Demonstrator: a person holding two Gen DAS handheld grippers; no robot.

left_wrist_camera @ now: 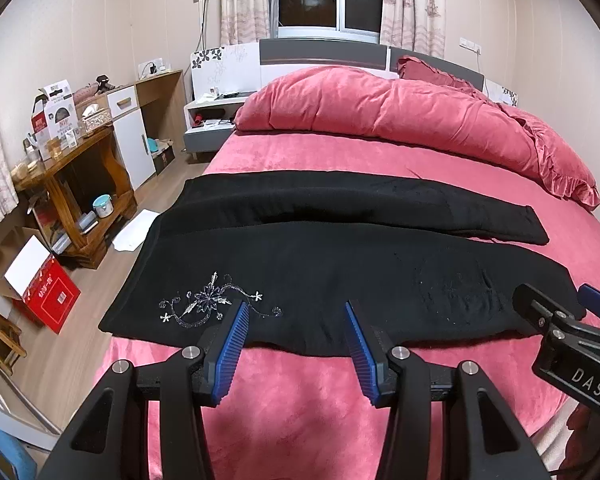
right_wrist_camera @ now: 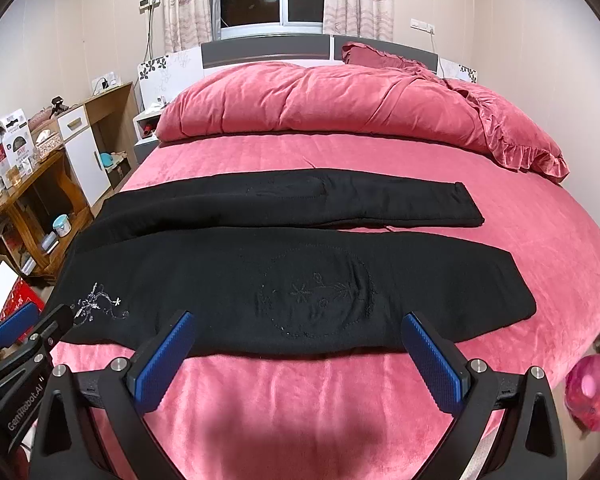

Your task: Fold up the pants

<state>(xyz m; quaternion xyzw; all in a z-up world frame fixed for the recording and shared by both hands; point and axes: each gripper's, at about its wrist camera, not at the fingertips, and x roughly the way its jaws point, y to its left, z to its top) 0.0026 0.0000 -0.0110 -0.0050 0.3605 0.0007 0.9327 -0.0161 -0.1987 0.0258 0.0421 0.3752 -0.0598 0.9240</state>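
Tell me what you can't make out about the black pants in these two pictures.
- Waistband of the black pants: right wrist view, its left end lies behind the left hand-held gripper.
- Near leg's cuff: left wrist view, covered by the right hand-held gripper.
- Underside: against the bedspread, both views.

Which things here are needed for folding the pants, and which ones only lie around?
Needed for the job:
- black pants, spread flat across the bed
- left tool, open, holding nothing
- right tool, open, holding nothing
- pink bed sheet, the work surface

Only lying around:
- pink duvet
- red carton on the floor
- wooden side table
- wooden stool
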